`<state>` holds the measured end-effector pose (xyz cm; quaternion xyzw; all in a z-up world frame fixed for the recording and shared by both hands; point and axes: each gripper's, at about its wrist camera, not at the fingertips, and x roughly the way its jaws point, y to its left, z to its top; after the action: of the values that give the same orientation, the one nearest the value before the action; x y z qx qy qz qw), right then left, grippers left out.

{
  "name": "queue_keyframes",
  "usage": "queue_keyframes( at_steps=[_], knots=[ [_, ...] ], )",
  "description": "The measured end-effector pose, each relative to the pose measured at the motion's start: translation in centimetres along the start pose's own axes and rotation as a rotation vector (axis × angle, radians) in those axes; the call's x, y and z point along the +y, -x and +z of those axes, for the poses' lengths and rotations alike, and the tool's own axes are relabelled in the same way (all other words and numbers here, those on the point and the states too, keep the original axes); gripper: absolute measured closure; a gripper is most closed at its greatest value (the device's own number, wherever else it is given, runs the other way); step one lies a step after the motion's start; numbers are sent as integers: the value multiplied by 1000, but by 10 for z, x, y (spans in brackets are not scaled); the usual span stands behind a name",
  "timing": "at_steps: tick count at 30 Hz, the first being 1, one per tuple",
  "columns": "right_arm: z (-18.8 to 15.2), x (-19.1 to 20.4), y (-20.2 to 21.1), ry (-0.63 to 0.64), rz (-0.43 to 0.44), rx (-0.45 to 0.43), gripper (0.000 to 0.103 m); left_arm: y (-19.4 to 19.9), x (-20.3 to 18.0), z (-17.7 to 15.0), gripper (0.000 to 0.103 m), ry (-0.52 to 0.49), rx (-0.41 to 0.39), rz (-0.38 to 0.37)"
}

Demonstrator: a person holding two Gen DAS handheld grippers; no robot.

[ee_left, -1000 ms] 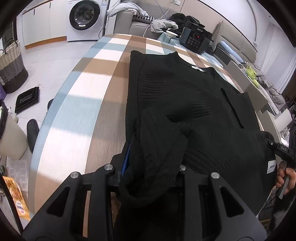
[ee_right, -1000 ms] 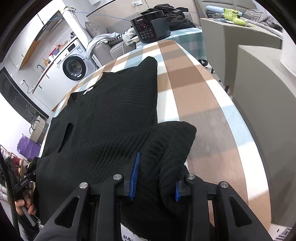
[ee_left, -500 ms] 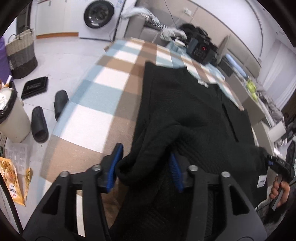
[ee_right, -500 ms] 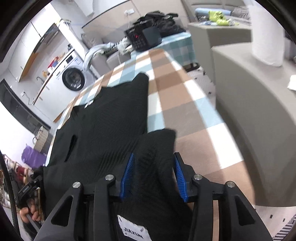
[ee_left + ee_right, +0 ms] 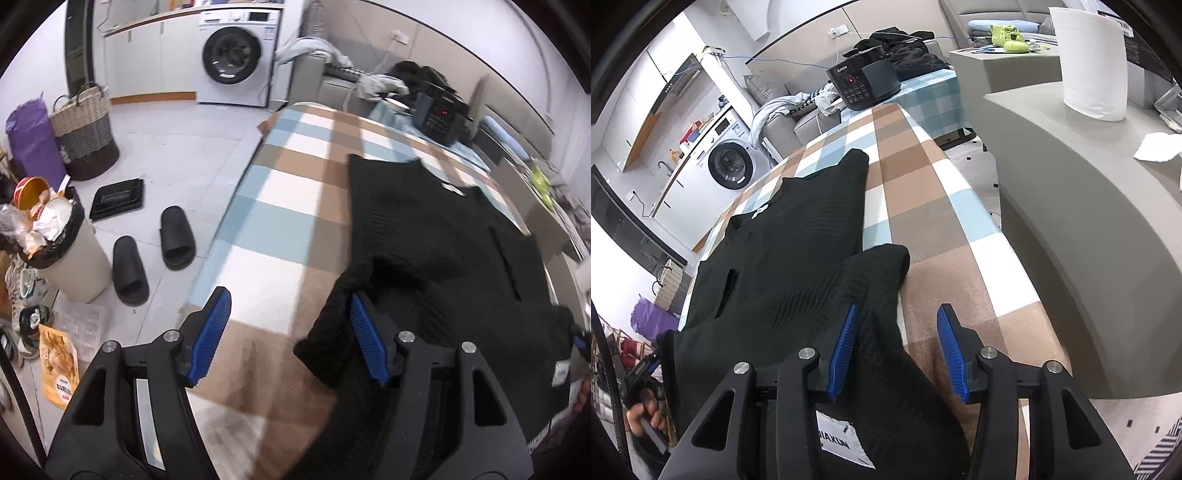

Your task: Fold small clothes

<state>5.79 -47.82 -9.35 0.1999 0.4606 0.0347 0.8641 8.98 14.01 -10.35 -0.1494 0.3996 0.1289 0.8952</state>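
1. Sweater [image 5: 436, 236] lay flat on the checked table [image 5: 280, 206], its lower corners folded up.
2. Left gripper [image 5: 288, 332] tilted down, jaws just widened and gaping; cloth brushed only its right pad.
3. Right gripper [image 5: 897, 350] likewise gaped, released cloth between its pads.
4. Only the left view showed slippers [image 5: 151, 254]; only the right showed a paper roll [image 5: 1089, 59].

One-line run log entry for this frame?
step: fold released | left gripper: open, just opened | right gripper: open, just opened | black sweater: folded sleeves on checked table
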Motion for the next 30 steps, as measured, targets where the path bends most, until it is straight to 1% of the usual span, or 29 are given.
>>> queue_keyframes(
  at_steps=[3,5,6,8,10,13,15,17,20,21,22,23,25,26,28,30],
  knots=[
    [2,0,2,-6,-10,-5,57,-14,28,9,40,95,18,21],
    [2,-2,3,-14,-16,-6,57,-19,47,8,40,147,37,61],
    [1,-3,4,-19,-17,-9,57,-19,52,7,40,159,44,61],
    [-2,-5,6,-26,-18,-5,57,-12,59,0,40,179,45,36],
    [-3,-5,5,-31,-16,0,57,1,58,-5,40,169,22,7],
    [-6,-5,4,-30,-11,8,57,31,43,-14,40,126,-40,-33],
    [-7,-2,4,-26,-1,9,57,46,31,-18,40,103,-67,-42],
    [-7,0,4,-22,8,6,57,54,11,-19,40,62,-72,-65],
    [-8,4,4,-17,21,0,57,49,-11,-17,40,8,-61,-104],
    [-9,5,5,-12,24,-2,57,46,-17,-15,46,3,-53,-119],
    [-10,6,5,-9,23,-4,57,41,-21,-14,60,3,-44,-146],
    [-10,7,5,-8,25,-5,57,36,-24,-13,67,5,-32,-157],
    [-11,7,4,-12,26,-2,57,23,-27,-10,88,14,-2,-167],
    [-12,6,3,-14,26,0,57,18,-27,-9,91,17,2,-159],
    [-12,4,2,-14,16,4,57,7,-23,-9,92,20,13,-128],
    [-10,1,0,-20,5,8,57,-4,-15,-9,92,45,34,-128]
  ],
)
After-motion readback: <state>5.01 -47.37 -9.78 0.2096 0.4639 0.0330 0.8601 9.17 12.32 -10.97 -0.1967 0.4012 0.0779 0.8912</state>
